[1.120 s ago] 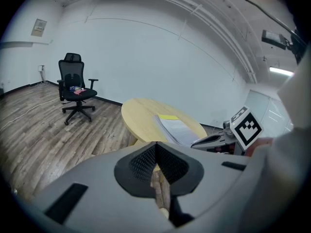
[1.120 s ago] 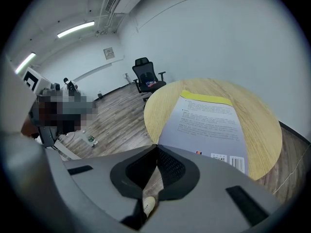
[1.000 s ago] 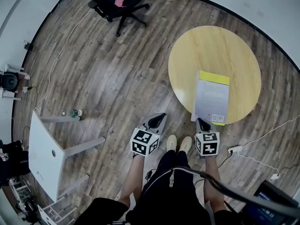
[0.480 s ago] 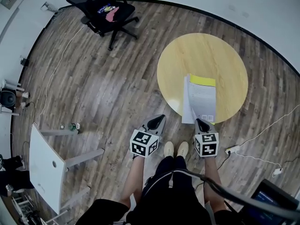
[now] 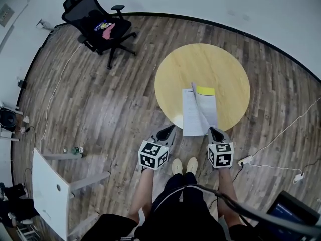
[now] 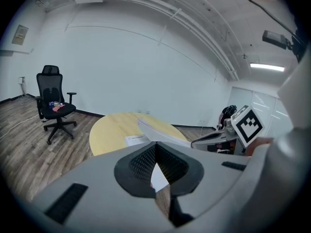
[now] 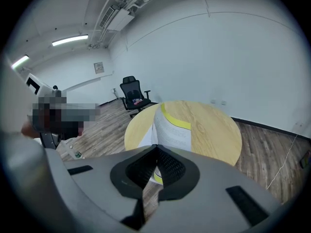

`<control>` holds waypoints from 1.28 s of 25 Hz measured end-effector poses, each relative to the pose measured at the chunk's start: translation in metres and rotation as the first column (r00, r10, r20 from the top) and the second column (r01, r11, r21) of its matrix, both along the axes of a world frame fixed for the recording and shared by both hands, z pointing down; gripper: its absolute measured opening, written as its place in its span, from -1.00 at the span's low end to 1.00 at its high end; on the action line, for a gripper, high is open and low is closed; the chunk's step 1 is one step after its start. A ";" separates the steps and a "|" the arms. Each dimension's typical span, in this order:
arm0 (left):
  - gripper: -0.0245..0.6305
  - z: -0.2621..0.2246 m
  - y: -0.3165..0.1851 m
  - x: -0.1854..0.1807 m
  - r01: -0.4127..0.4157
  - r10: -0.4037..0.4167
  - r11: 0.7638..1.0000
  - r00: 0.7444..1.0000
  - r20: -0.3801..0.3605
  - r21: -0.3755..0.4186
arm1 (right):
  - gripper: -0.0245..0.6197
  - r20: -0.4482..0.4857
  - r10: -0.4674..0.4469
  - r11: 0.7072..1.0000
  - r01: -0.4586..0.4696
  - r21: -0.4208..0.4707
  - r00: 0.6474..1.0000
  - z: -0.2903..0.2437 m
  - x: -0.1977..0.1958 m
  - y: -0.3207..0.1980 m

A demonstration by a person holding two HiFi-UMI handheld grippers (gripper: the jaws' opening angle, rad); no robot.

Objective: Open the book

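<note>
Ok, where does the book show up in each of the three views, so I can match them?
Head view: the book lies at the near edge of the round table, right of centre, with one page lifted.
Left gripper view: the book is at centre, its raised page slanting right.
Right gripper view: the book is at centre, its page standing up.
Shared landmark: the black office chair.

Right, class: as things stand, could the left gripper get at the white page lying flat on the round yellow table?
Probably yes: the left gripper hangs just beside that white page at the near edge of the round yellow table, with nothing between them, though its shut jaws would need opening first.
</note>
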State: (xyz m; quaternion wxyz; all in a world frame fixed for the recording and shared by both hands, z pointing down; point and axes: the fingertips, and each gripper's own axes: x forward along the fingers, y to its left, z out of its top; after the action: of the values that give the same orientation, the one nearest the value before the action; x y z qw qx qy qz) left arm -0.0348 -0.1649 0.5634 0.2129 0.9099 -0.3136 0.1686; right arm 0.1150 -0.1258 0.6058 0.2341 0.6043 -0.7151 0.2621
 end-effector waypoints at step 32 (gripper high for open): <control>-0.93 -0.039 -0.002 0.155 -0.220 0.222 0.974 0.975 -0.020 0.063 | -0.90 -0.018 0.233 0.972 -0.233 0.000 0.972 -0.017 0.147 0.038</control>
State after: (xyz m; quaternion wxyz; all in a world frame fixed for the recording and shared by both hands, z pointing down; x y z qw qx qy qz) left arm 0.1204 -0.1665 0.5245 0.1697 0.9473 -0.2125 0.1693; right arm 0.2619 -0.0880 0.5883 0.2086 0.6862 -0.6367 0.2831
